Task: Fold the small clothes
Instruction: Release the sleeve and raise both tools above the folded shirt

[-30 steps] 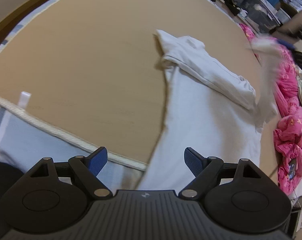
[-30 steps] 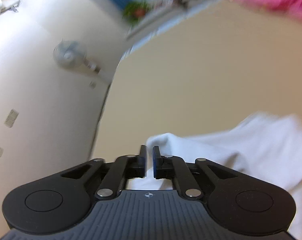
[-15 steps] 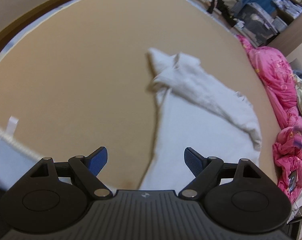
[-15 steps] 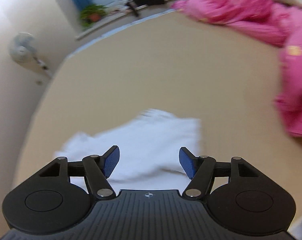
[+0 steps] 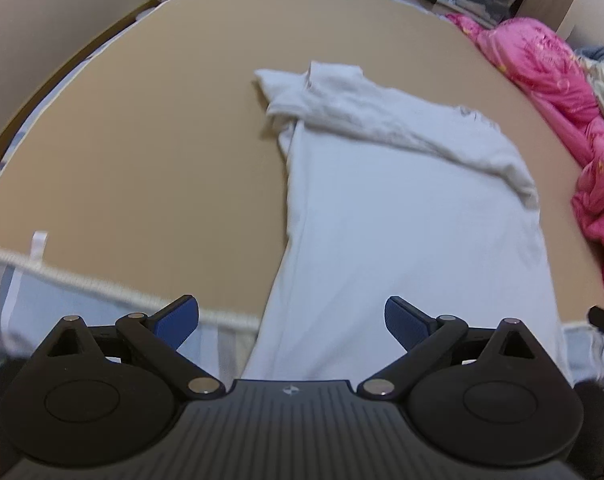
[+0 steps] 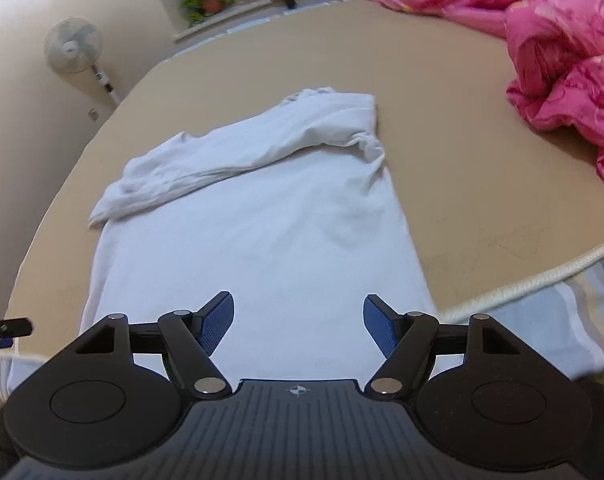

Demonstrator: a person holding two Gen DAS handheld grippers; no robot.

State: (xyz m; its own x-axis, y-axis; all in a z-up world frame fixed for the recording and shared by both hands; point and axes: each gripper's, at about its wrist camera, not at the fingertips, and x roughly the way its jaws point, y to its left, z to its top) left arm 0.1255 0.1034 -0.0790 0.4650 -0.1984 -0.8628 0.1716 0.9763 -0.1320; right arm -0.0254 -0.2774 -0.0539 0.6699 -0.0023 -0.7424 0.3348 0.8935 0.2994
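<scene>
White shirt point(image 5: 402, 216) lying flat on the tan bed point(image 5: 141, 140), top part folded over, left hand-held gripper point(image 5: 291, 316) and right hand-held gripper point(image 6: 297, 324) both just opening wider, spread, pinching nothing, hovering above its near hem.

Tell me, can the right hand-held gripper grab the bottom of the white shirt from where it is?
Probably yes. The right hand-held gripper hangs open right over the near end of the white shirt, its jaws having just opened, with nothing between them. Nothing lies in the way.
</scene>
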